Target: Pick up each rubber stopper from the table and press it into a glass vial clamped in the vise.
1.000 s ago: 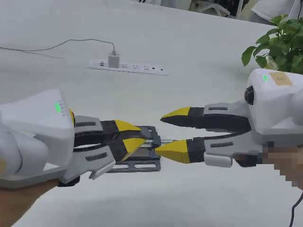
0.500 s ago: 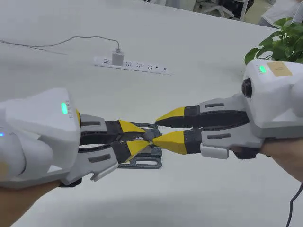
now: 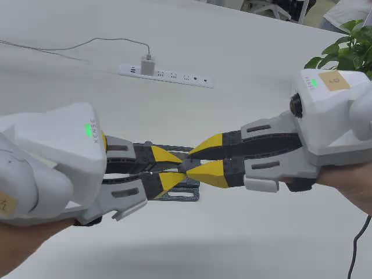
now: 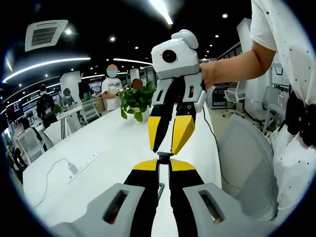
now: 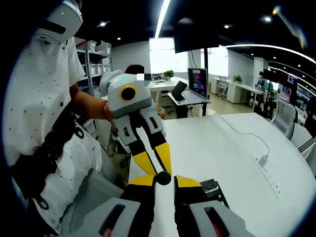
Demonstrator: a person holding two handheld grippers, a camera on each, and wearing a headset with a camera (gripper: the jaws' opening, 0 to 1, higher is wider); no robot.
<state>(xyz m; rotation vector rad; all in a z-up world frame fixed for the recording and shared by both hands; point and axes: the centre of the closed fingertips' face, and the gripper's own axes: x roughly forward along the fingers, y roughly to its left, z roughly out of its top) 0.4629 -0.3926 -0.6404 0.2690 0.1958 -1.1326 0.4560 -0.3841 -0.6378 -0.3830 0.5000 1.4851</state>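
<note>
Above the vise (image 3: 181, 192), left gripper (image 3: 181, 167) and right gripper (image 3: 189, 163) meet tip-to-tip, both pinching the stopper (image 5: 163, 178), probably to regrip it.

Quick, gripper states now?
Left gripper: closed on the rubber stopper.
Right gripper: jaws nearly closed at that stopper; grip cannot be told.

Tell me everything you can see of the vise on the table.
The vise is small, flat and dark grey, metal by its look, lying on the white table. A slotted base edge shows in front, a rail behind. The left gripper and right gripper meet tip to tip over it, hiding its middle; whether they touch it, and what it clamps, cannot be told.
</note>
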